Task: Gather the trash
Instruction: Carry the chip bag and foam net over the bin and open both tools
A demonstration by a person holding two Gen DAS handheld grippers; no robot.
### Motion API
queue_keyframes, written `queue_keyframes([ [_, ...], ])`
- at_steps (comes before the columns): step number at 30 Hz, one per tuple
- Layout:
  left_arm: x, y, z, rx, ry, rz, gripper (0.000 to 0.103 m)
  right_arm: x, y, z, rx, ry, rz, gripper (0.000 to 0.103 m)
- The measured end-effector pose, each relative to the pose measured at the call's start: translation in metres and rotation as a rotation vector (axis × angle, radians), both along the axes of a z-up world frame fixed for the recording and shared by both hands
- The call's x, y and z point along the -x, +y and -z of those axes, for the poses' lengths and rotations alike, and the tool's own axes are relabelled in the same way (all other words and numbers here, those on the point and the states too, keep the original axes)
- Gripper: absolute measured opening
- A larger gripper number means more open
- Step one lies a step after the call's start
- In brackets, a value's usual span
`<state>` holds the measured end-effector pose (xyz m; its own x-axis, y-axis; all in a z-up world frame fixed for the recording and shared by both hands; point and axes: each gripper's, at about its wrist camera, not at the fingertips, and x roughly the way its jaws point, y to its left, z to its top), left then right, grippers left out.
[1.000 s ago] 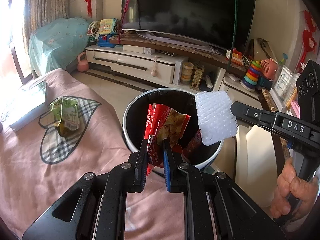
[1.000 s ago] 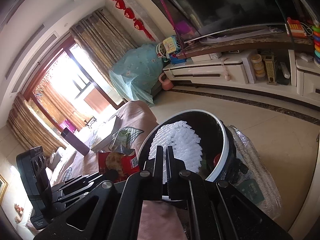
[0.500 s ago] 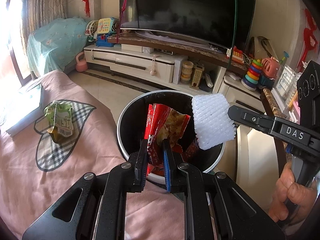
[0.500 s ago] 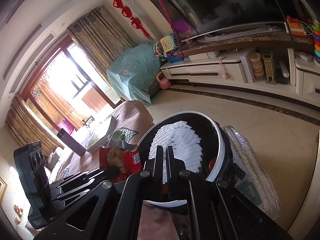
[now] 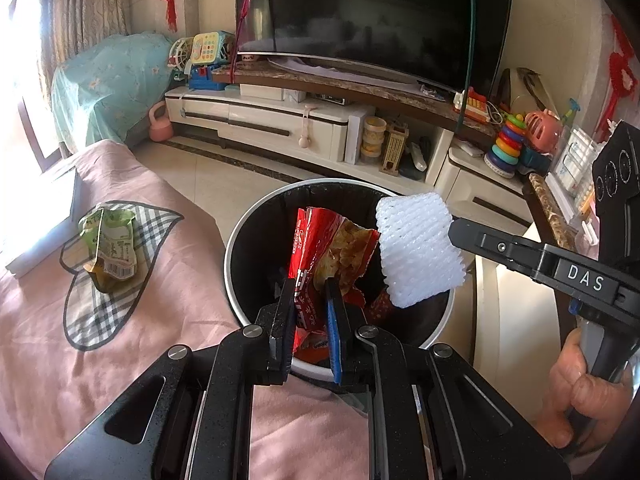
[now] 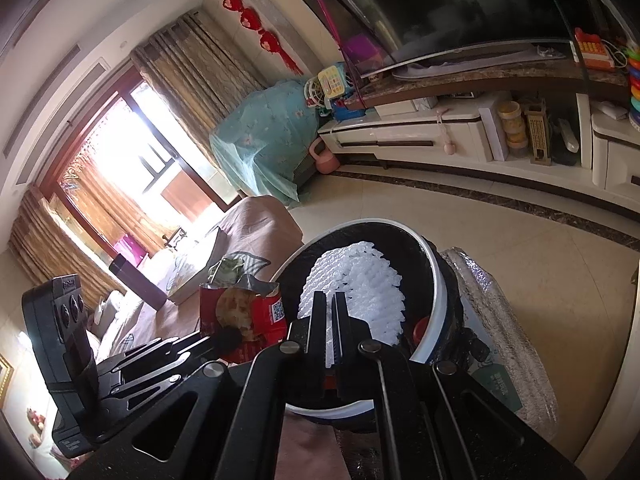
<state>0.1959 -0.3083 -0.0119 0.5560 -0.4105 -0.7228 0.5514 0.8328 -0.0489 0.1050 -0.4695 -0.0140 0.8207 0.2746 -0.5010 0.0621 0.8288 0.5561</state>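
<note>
My left gripper (image 5: 310, 280) is shut on a red snack bag (image 5: 332, 244) and holds it over the open black trash bin with a white rim (image 5: 236, 240). My right gripper (image 6: 330, 300) is shut on a white foam net sleeve (image 6: 356, 280), also held over the bin (image 6: 436, 284). The sleeve (image 5: 418, 248) and the right gripper (image 5: 452, 228) show at the right of the left wrist view. The red bag (image 6: 244, 312) and the left gripper (image 6: 224, 336) show in the right wrist view. A green snack bag (image 5: 110, 248) lies on the pink cover.
The bin stands against a surface under a pink cover (image 5: 80, 360) with a checked heart patch. A book (image 5: 48, 224) lies at its far left. A TV cabinet (image 5: 280, 120) with toys lines the far wall. A silver foil bag (image 6: 508, 352) leans beside the bin.
Both grippers have drifted slightly forward over the bin with their loads still held. The bin sits a little nearer and more centred in the left wrist view.
</note>
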Motion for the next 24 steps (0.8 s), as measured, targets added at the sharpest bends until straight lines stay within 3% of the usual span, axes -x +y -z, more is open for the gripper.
queue_keyframes([
  [13, -0.019, -0.008, 0.016, -0.011, 0.067, -0.001, 0.014, -0.016, -0.001, 0.008, 0.002, 0.046, -0.010, 0.003],
  [16, -0.020, -0.005, 0.015, -0.002, 0.076, -0.006, 0.033, -0.021, -0.001, 0.009, 0.005, 0.062, -0.005, 0.010],
  [18, -0.017, 0.000, 0.011, 0.003, 0.059, -0.020, 0.054, -0.022, -0.003, 0.009, -0.005, 0.069, 0.004, 0.016],
  [22, -0.010, 0.017, 0.001, 0.034, 0.036, -0.052, 0.068, -0.013, -0.004, 0.006, -0.021, 0.043, 0.019, 0.050],
  [24, -0.005, 0.027, -0.003, 0.051, 0.031, -0.066, 0.069, -0.006, -0.002, 0.002, -0.019, 0.033, 0.030, 0.053],
])
